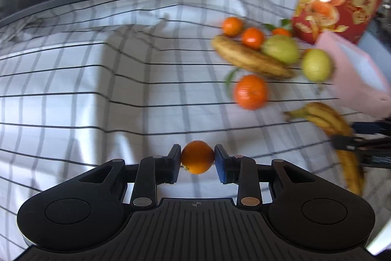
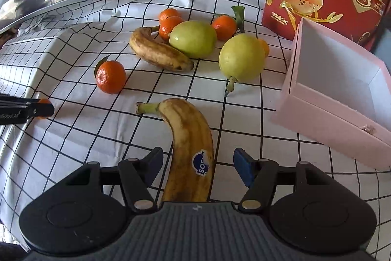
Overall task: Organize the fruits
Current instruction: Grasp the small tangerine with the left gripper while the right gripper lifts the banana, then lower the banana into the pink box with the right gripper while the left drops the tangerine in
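Mandarin (image 1: 197, 157) pinched in my left hand-held gripper (image 1: 197, 159) above bare desk (image 1: 97, 89); right hand-held gripper (image 2: 198, 166) parted, straddling banana (image 2: 188, 146) untouched

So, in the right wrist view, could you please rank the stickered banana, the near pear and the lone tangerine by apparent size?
1. Stickered banana, though nearest the camera.
2. Near pear.
3. Lone tangerine.

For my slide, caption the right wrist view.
Open right gripper straddles a stickered yellow banana on checked cloth.
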### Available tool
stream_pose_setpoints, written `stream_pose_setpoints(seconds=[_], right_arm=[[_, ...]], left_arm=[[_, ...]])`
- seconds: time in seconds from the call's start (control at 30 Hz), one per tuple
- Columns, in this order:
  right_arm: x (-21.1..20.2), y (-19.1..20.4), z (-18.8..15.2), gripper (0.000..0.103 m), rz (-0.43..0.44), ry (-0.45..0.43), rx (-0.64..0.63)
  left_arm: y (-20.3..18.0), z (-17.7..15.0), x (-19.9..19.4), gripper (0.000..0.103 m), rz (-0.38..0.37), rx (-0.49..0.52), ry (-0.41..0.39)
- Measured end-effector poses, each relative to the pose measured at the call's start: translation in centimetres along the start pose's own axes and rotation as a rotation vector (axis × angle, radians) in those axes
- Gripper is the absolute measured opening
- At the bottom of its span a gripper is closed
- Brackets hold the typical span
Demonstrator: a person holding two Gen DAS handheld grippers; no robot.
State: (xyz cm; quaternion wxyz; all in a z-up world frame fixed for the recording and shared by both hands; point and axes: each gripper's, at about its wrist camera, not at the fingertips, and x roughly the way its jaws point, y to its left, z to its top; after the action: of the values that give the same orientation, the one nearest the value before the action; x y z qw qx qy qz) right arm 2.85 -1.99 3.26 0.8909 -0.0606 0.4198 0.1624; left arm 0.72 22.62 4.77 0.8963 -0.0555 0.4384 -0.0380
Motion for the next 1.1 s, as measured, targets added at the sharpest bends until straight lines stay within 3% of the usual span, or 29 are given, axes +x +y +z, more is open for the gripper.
stream_pose_setpoints(seconds=[0.2, 0.27, 0.33, 0.53, 0.67, 0.83, 0.97, 1.1], right_arm=[[0.5, 0.5, -0.1, 0.057, -0.004, -0.011, -0.009], [0.8, 0.7, -0.3, 0.043, -0.009, -0.006, -0.016], [1.0, 0.7, -0.3, 0.038, 0.003, 0.002, -0.025], [-1.3, -1.2, -0.8, 0.036, 0.072, -0.022, 0.076], [-6.9, -4.7, 0.9, 0.036, 0.102, -0.149, 0.175], [-12.7, -10.4, 5.1, 0.036, 0.003, -0.319, 0.206], [-12.2, -16.1, 7.7, 0.036, -0.042, -0.331, 0.307], [-8.4, -20.6, 9.1, 0.036, -0.037, -0.282, 0.423]], left_arm=[[-3.3, -0.6, -1.1, 0.034, -0.112, 0.069, 0.011], [-4.4, -0.7, -1.3, 0.034, -0.138, 0.084, 0.017], [-5.3, -0.6, -1.5, 0.034, -0.157, 0.102, 0.019], [-8.3, 1.2, -2.4, 0.034, -0.215, 0.162, -0.01], [-11.1, 4.8, -3.2, 0.034, -0.305, 0.175, -0.081], [-16.1, 10.1, -3.6, 0.034, -0.408, 0.193, -0.178], [-19.9, 12.6, -2.4, 0.034, -0.431, 0.193, -0.214], [-20.8, 11.6, -1.8, 0.034, -0.435, 0.165, -0.175]])
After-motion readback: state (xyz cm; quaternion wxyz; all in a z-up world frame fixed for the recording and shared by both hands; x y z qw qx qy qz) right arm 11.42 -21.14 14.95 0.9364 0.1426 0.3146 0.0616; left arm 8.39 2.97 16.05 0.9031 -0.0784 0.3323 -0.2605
